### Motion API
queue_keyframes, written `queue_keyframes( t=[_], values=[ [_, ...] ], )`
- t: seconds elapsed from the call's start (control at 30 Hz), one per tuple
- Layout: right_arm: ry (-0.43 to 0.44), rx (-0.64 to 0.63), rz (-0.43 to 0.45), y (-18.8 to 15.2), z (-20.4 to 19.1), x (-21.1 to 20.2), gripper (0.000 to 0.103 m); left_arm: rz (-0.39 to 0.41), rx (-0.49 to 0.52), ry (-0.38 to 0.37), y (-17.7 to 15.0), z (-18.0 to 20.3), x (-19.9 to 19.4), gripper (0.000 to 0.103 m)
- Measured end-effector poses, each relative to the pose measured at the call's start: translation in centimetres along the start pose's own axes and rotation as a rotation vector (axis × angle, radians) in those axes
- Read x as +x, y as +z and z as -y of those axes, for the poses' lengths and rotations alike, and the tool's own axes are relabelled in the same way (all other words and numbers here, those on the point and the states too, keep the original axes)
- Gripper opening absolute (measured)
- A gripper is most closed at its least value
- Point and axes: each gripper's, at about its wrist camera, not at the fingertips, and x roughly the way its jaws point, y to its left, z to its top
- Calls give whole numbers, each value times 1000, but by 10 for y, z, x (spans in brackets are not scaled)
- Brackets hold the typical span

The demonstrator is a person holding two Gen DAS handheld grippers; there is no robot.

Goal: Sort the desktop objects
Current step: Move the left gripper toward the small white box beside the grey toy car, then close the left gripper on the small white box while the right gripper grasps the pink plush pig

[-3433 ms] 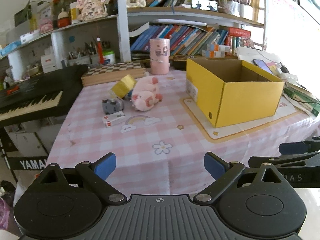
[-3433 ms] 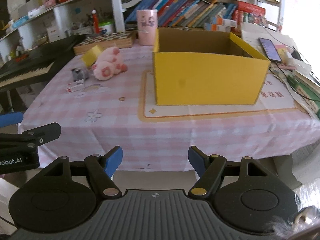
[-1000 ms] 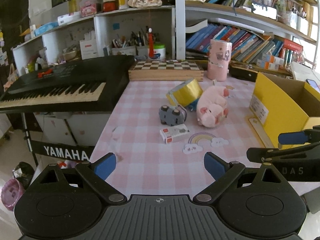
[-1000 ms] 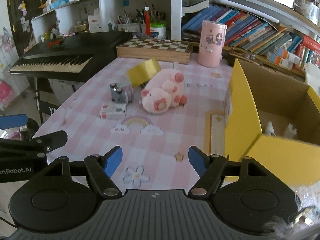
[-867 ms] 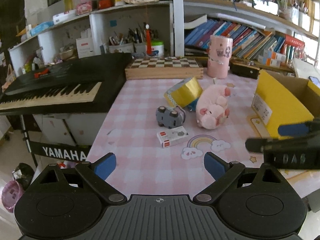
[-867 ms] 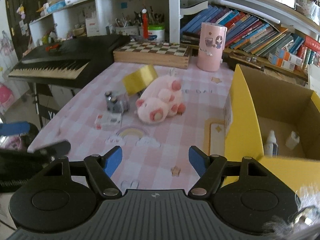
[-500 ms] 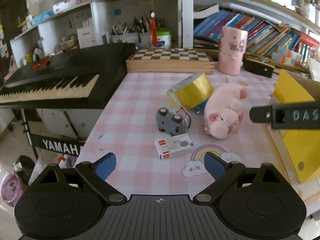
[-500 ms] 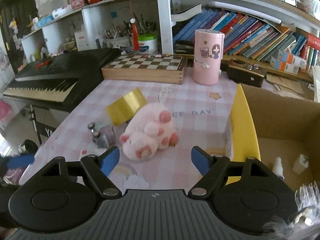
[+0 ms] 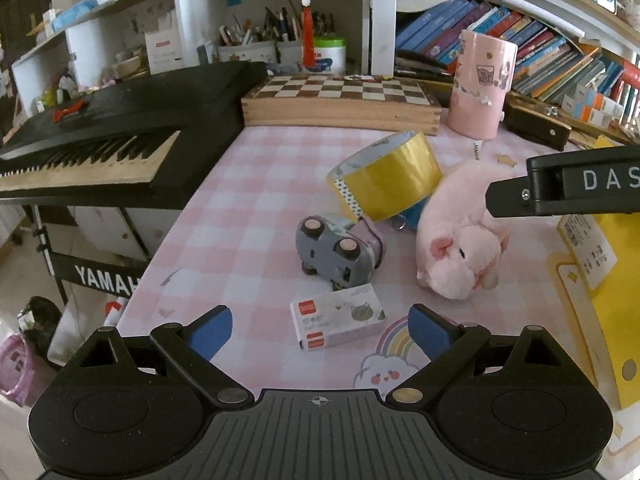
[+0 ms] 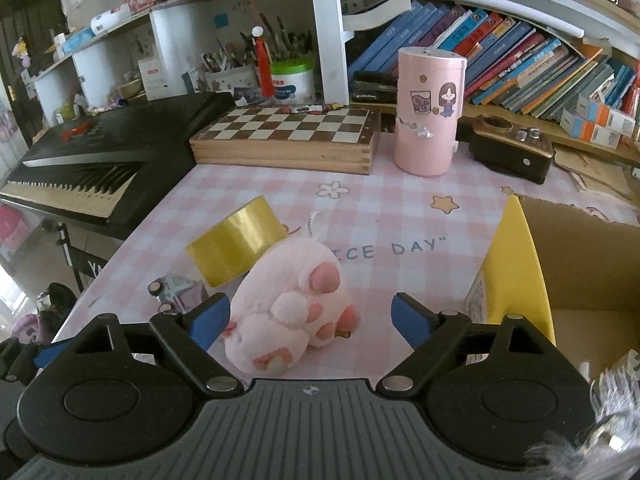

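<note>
1. Pink plush pig lies on the pink checked tablecloth, directly ahead of the right gripper; in the right wrist view its paws and rump sit between the two blue fingertips, though the pads do not press on it.
2. Right gripper's jaws stand wide and are opening, with the pig in the gap but not gripped.
3. Left gripper is spread wide with nothing held; the small white box with red labels lies on the cloth just ahead of it, between the lines of its blue pads.
4. Grey toy car lies on its side just beyond the white box, wheels facing the camera, close beside the pig.
5. Yellow tape roll rests tilted behind the car and touches the pig's back end; in the right wrist view the tape roll shows just left of the pig.
6. Yellow cardboard box stands open to the right of the pig, near it but apart; two small items lie inside, too blurred to name.
7. Pink cylinder with cartoon stickers stands upright at the far edge of the cloth, beside a wooden chessboard case.
8. Black keyboard sits off the table's left side.
9. Part of the right gripper's arm crosses the upper right of the left wrist view, above the pig.
</note>
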Motion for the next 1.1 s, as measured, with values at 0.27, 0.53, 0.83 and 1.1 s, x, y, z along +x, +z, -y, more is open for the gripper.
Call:
queue_keyframes(
  t=[0.27, 0.53, 0.83, 1.1],
  values=[
    [27, -8, -11, 6, -1, 14, 93, -9, -8, -4, 6, 1, 13, 96],
    [23, 6, -33, 9, 0, 26, 93, -63, -35, -11, 4, 1, 29, 95],
    [27, 26, -58, 11, 2, 41, 97, -67, -34, 1, 4, 2, 33, 56],
    [36, 60, -110, 9, 4, 64, 98, -71, -70, -8, 5, -8, 31, 54]
  ],
)
